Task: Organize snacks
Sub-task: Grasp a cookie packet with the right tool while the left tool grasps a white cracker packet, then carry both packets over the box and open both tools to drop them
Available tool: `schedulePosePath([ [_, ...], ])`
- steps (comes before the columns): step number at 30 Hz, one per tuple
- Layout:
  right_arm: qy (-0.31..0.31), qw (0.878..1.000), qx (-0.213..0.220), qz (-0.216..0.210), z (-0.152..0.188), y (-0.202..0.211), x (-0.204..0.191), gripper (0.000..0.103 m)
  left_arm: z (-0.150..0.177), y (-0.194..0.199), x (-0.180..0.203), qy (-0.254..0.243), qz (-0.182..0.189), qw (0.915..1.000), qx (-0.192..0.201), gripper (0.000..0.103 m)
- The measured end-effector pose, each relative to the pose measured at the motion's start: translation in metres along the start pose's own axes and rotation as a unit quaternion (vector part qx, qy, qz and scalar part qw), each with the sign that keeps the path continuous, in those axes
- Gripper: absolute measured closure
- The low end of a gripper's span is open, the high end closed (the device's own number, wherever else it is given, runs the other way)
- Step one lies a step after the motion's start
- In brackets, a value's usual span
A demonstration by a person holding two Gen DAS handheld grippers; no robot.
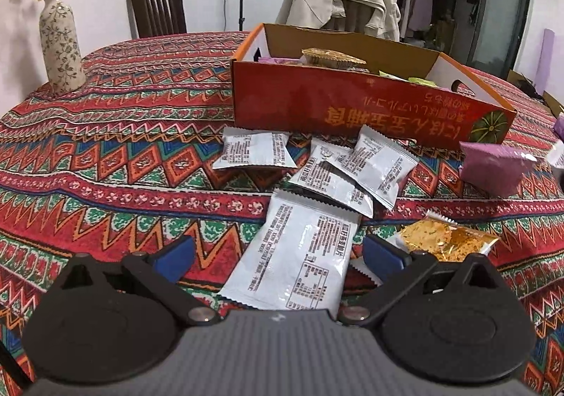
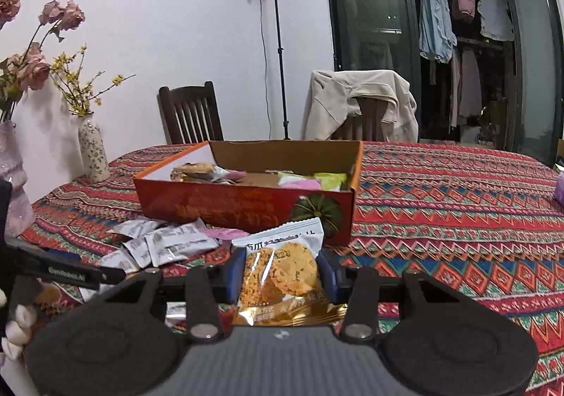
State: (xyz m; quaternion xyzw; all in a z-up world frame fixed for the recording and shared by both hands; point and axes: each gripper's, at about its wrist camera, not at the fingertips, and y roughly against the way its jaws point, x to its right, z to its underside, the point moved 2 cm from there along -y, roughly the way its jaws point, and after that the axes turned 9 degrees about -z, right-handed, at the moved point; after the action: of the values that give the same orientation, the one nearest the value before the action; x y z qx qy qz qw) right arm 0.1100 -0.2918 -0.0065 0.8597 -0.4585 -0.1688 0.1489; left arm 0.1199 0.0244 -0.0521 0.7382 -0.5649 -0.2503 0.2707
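Note:
My right gripper (image 2: 282,271) is shut on a cookie packet (image 2: 282,276) with a white top and gold bottom, held above the table in front of the red cardboard box (image 2: 246,209). The box holds several snacks. My left gripper (image 1: 278,255) is open low over the patterned tablecloth. A large white packet (image 1: 292,255) lies face down between its blue pads (image 1: 176,253), which do not touch it. More white packets (image 1: 331,181) lie by the box's (image 1: 352,107) near wall, along with a gold packet (image 1: 444,237) and a purple packet (image 1: 493,167) to the right.
A floral vase (image 1: 60,47) stands at the table's far left and a pink vase (image 2: 10,177) at the left edge. Two chairs (image 2: 192,114) stand behind the table, one draped with a beige jacket (image 2: 359,103). A lamp stand (image 2: 278,43) stands by the wall.

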Motion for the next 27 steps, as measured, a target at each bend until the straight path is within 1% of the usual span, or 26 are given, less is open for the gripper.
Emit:
schedulePosePath([
  [3,0.002,1.0,-0.001,-0.007,-0.002,-0.004,-0.005,0.059,0.0,-0.001,0.002,-0.014,0.006,0.9999,0.005,0.001],
  [4,0.003,1.0,-0.003,-0.01,-0.002,-0.006,-0.007,0.059,0.0,-0.001,0.002,-0.016,0.01,0.9998,0.005,0.004],
  [6,0.003,1.0,-0.007,-0.016,-0.001,-0.009,-0.01,0.059,0.0,0.0,0.001,-0.02,0.017,0.9996,0.008,0.011],
  [7,0.004,1.0,-0.009,-0.017,-0.001,-0.01,-0.011,0.059,0.0,0.0,0.002,-0.024,0.012,0.9996,0.011,0.019],
  [10,0.004,1.0,-0.01,-0.017,-0.001,-0.01,-0.013,0.059,0.0,0.002,0.002,-0.031,0.006,0.9993,0.018,0.03],
  [11,0.005,1.0,-0.008,-0.017,-0.002,-0.009,-0.014,0.059,0.0,0.003,0.002,-0.032,0.008,0.9992,0.02,0.039],
  [13,0.005,1.0,-0.004,-0.018,-0.004,-0.007,-0.015,0.059,0.001,0.006,0.0,-0.032,0.012,0.9991,0.023,0.046],
  [15,0.007,1.0,-0.001,-0.017,-0.006,-0.005,-0.017,0.059,0.001,0.008,-0.002,-0.026,0.019,0.9991,0.027,0.049],
  [19,0.011,1.0,0.001,-0.013,-0.01,-0.004,-0.02,0.059,0.003,0.013,-0.006,-0.018,0.018,0.999,0.036,0.05],
  [27,0.014,1.0,0.003,-0.008,-0.017,-0.008,-0.025,0.059,-0.01,0.036,-0.01,-0.011,0.02,0.9964,0.081,0.05],
])
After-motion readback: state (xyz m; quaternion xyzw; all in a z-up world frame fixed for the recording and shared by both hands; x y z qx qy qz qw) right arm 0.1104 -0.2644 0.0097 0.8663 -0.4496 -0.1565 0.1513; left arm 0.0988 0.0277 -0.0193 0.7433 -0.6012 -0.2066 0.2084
